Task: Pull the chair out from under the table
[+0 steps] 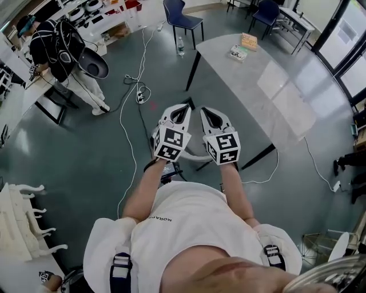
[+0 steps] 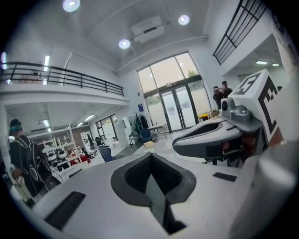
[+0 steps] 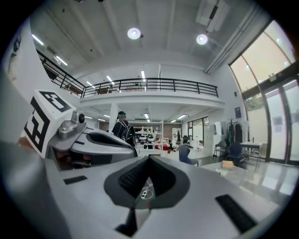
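Both grippers are held up side by side at chest height, pointing nearly level. My left gripper point(image 1: 182, 110) is shut with nothing in it, and so is my right gripper point(image 1: 207, 112). The grey table point(image 1: 274, 91) stretches off to the upper right beyond them. A dark blue chair point(image 1: 182, 17) stands free on the floor past the table's far end. In the left gripper view the closed jaws point(image 2: 151, 158) face the room, with the right gripper point(image 2: 208, 140) beside them. In the right gripper view the closed tips point(image 3: 148, 159) point over the table point(image 3: 261, 175) towards a blue chair point(image 3: 185, 153).
A person in black point(image 1: 57, 46) stands at the upper left by workbenches. White cables and a power strip point(image 1: 139, 94) lie on the floor. Small boxes point(image 1: 245, 46) rest on the table's far end. A white rack point(image 1: 20, 220) stands at the lower left. A second blue chair point(image 1: 266, 11) is farther back.
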### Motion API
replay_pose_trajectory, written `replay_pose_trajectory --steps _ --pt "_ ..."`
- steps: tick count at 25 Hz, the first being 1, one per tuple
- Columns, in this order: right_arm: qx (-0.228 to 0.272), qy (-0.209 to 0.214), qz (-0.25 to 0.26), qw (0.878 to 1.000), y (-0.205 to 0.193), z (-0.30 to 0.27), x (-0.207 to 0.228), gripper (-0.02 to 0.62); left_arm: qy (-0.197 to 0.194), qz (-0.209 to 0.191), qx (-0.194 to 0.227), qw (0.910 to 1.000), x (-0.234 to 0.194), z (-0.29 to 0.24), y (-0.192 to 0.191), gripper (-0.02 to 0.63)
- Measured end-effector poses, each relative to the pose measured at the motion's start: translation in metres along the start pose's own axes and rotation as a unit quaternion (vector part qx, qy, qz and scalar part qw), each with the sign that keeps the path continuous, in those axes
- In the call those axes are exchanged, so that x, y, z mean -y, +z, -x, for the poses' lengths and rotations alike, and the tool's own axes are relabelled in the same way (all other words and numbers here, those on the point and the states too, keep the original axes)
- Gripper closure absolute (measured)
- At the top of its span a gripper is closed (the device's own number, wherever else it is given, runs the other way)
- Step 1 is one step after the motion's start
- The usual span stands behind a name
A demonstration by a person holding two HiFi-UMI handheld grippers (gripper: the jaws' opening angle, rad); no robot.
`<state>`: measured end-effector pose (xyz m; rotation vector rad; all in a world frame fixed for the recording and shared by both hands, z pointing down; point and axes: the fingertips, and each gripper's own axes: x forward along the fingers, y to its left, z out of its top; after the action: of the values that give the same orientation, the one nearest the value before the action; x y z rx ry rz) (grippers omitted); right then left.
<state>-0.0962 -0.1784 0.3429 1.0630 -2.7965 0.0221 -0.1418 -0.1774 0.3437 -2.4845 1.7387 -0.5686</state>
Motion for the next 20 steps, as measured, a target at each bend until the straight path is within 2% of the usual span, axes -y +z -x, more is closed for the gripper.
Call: replay_pose_trajectory --steps 3,7,12,20 --pt "0.043 -0.017 -0.01 0.999 0.022 0.006 0.004 0.581 0.024 0.063 0.037 0.9971 -0.002 0.007 0.015 0.601" --pt "0.061 -0.032 -0.016 0.997 0.034 0.008 0.005 0.581 0.041 0.093 0.064 0.9927 0.0 0.012 0.023 0.601" --pt "0.075 -0.031 -0.038 0.996 0.04 0.014 0.008 0.581 0.057 0.107 0.092 0.9883 0.005 0.019 0.037 0.601" --pt "0.088 -0.025 -0.046 0.995 0.044 0.023 0.013 0.581 0.058 0.131 0.121 0.9823 0.014 0.024 0.05 0.601"
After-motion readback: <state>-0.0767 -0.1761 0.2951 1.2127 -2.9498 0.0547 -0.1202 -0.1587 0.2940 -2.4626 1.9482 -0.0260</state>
